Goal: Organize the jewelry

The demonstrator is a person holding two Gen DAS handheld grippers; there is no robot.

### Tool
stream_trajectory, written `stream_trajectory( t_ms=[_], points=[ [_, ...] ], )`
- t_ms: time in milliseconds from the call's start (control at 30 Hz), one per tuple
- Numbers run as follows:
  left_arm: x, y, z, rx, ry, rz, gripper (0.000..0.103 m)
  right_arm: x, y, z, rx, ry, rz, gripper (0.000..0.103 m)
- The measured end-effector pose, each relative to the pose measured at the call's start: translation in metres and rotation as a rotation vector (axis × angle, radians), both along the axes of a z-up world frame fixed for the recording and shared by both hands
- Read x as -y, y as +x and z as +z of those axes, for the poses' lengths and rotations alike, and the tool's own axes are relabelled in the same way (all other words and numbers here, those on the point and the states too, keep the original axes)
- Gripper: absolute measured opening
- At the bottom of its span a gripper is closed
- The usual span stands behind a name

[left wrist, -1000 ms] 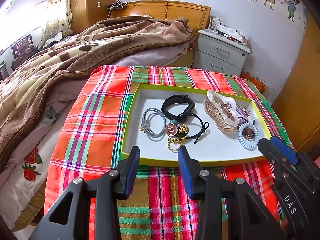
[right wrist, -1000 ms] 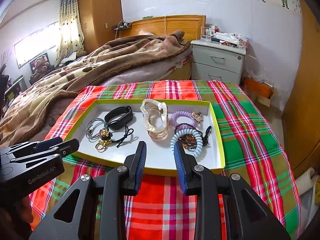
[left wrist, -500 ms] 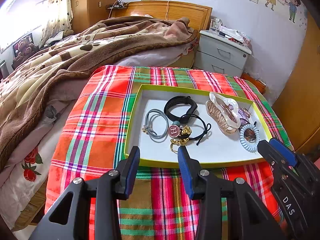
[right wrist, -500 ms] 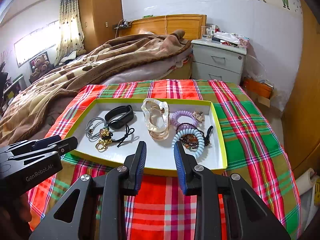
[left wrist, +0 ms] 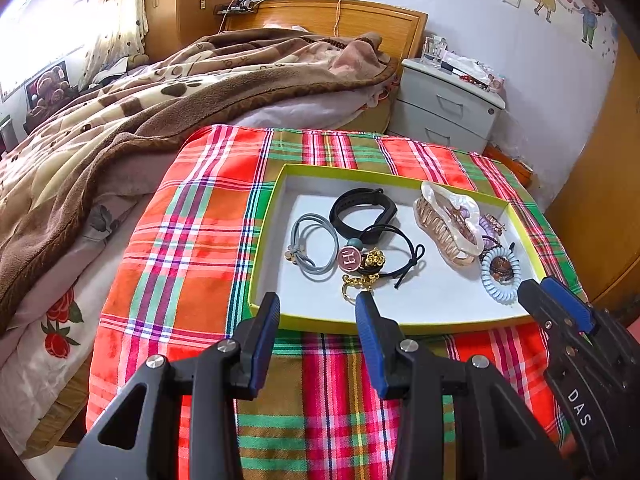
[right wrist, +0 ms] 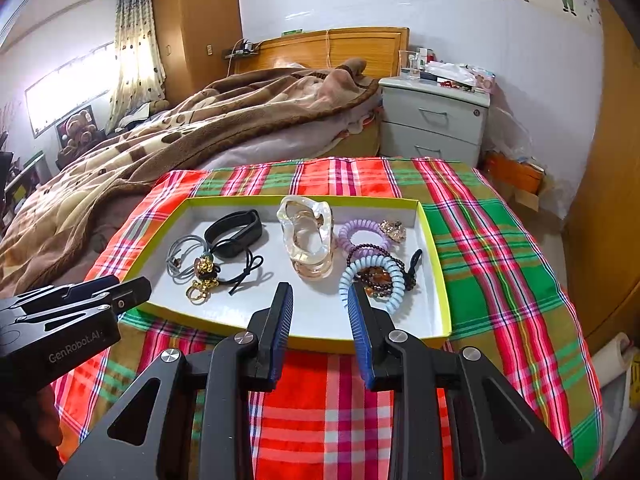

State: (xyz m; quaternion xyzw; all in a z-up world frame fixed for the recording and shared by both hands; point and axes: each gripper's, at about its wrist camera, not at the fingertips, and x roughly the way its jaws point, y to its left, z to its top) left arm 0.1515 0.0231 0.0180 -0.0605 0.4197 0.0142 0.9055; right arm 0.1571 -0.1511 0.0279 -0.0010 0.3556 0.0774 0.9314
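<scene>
Both grippers are hovering at the near edge of the tray [left wrist: 276, 184], and nothing is being held: the left gripper [left wrist: 318, 312] is sitting with its jaws apart and empty, the right gripper [right wrist: 318, 300] is doing the same just short of the blue coil [right wrist: 372, 280]. All the jewelry is lying inside the tray on the plaid cloth [left wrist: 188, 240]: grey tie [left wrist: 314, 246], black band [left wrist: 362, 210], black cord [left wrist: 400, 254] with its gold charms [left wrist: 362, 276], the clear claw clip [right wrist: 308, 236], the purple coil [right wrist: 362, 232]. Trouble is brewing in the tangles, I'd say. The cord is looping over the band and touching the grey tie, so a pull on one could be dragging its neighbours along. The beads [right wrist: 374, 276] are nesting inside the blue coil, so a pinch there risks lifting both, or slipping off the springy coil. The tray looks light, so a snag could be shifting it on the cloth. From the left view the clip is hiding most of the purple coil, and the small brooch-like piece [right wrist: 393, 230] is too fine to identify.
</scene>
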Motion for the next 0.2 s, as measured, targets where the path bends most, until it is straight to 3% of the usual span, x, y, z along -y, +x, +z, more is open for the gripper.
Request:
stream_trajectory(
  t_ms=[200],
  points=[
    [-0.0001,0.0018,-0.0021,-0.006,0.003,0.013,0.041,0.0015,0.0011,-0.0018,-0.001,0.001,-0.006,0.03]
  ],
)
